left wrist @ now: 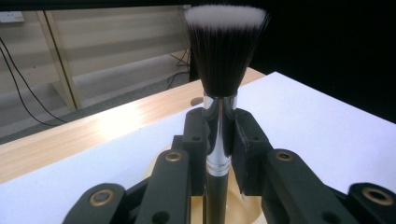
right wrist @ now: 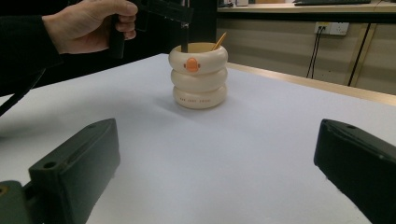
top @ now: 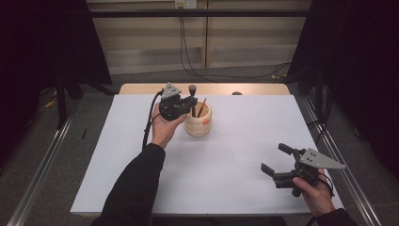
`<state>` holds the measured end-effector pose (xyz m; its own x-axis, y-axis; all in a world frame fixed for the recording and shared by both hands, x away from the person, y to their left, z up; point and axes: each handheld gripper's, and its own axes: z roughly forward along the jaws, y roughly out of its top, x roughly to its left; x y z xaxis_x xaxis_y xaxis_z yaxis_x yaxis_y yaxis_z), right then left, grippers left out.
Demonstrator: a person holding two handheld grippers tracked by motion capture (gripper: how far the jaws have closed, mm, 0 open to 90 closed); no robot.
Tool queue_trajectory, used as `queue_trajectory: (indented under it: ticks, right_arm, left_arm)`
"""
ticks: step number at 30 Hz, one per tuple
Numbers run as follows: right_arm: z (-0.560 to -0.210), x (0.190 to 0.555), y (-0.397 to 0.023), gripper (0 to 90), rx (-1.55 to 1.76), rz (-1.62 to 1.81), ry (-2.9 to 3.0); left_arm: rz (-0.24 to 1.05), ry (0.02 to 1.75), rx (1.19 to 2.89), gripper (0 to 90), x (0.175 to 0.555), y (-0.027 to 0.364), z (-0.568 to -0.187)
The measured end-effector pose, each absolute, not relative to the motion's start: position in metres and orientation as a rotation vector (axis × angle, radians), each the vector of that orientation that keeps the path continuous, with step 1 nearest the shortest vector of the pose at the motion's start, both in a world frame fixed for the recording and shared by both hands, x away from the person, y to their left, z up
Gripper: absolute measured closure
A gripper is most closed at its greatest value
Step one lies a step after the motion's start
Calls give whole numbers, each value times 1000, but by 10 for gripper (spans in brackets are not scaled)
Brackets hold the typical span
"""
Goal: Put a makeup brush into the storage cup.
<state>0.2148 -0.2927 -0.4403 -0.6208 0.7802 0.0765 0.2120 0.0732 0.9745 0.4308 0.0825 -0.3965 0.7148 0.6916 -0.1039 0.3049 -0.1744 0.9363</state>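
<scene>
Left gripper hiding brush handle, holder

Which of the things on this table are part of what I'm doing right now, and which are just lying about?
In the job:
- black makeup brush with white-tipped bristles, clamped upright in the left gripper
- cream ribbed ring-stacked holder with an orange emblem, directly under the brush
- wooden pencil standing in the holder

Lying about:
- small dark object at the table's far edge
- right gripper, jaws open, idle

black sleeves; black grippers, brass-ringed screws, grey three-cornered plates.
</scene>
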Motion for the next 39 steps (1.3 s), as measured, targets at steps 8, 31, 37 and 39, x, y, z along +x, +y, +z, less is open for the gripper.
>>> queue_trajectory:
  ticks: [8, 31, 37, 39]
  right_arm:
    - [-441, 215, -293, 1, 985, 1574, 1882]
    - [-441, 215, -293, 3, 981, 1577, 1888]
    - [-441, 216, -293, 3, 983, 1584, 1890]
    - [-442, 217, -293, 3, 979, 1585, 1889]
  left_arm:
    - [415, 797, 1781, 773, 431, 79, -400]
    - [429, 813, 1763, 551, 431, 81, -411]
    - [443, 832, 1737, 332, 431, 82, -409]
    - [429, 816, 1730, 292, 431, 82, -410]
